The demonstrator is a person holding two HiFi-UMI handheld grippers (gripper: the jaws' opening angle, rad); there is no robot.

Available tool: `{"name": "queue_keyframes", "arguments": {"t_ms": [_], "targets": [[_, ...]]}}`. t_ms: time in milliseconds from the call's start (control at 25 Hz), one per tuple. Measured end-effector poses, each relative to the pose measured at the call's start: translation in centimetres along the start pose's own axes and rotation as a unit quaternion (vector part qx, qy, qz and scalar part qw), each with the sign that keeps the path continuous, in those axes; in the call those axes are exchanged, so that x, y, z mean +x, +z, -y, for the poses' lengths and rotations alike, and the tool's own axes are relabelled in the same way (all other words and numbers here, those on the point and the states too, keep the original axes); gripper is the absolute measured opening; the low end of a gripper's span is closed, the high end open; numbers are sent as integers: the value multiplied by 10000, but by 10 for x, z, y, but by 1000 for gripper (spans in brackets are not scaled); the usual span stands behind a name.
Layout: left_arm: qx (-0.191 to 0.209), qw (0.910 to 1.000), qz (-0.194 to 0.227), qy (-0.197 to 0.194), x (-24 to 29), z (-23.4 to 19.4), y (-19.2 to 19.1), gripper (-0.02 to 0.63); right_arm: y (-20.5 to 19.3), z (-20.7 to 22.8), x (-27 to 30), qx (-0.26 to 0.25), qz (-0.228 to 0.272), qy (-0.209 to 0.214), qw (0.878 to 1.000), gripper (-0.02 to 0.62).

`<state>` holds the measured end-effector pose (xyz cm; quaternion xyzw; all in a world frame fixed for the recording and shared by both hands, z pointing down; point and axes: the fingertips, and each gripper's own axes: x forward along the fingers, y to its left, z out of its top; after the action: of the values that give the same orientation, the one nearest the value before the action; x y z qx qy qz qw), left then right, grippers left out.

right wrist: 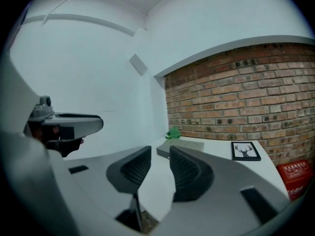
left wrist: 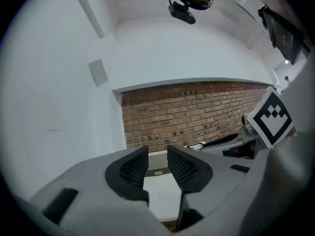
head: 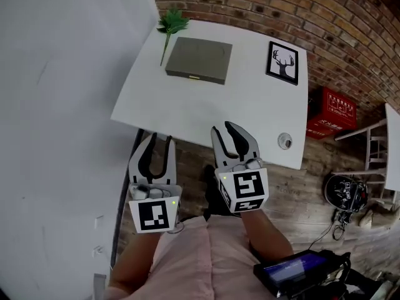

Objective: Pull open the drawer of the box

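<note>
A flat grey box [head: 199,59] lies at the far side of the white table [head: 187,111], its drawer front with a small pale handle [head: 194,77] facing me. In the left gripper view the box [left wrist: 157,168] shows far off between the jaws; the right gripper view has the box [right wrist: 183,146] just right of the jaws. My left gripper [head: 159,139] is open and empty, off the table's near left corner. Over the near edge, my right gripper [head: 224,127] is also open and holds nothing. Both are well short of the box.
A green plant sprig [head: 172,22] lies left of the box, and a framed deer picture [head: 282,62] lies to its right. A small round object [head: 285,140] sits at the near right corner. Beyond the table stand a brick wall [head: 325,17] and a red crate [head: 331,108].
</note>
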<state>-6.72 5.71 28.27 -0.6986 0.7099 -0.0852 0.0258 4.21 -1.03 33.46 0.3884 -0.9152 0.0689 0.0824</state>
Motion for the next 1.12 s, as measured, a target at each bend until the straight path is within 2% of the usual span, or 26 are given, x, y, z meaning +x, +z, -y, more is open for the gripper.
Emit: {"name": "queue_keyframes", "arguments": {"t_ms": [320, 520, 880, 1120], "targets": [[1, 9999, -117, 47, 77, -24, 1, 123, 11, 28, 76, 35, -140, 179, 9997, 120], [57, 9999, -8, 86, 115, -30, 11, 123, 24, 49, 109, -12, -79, 263, 9996, 117], [126, 9990, 268, 339, 141, -50, 42, 118, 69, 58, 141, -166, 254, 431, 9986, 115], [112, 9985, 328, 417, 154, -60, 45, 118, 73, 61, 157, -224, 260, 480, 9983, 115]]}}
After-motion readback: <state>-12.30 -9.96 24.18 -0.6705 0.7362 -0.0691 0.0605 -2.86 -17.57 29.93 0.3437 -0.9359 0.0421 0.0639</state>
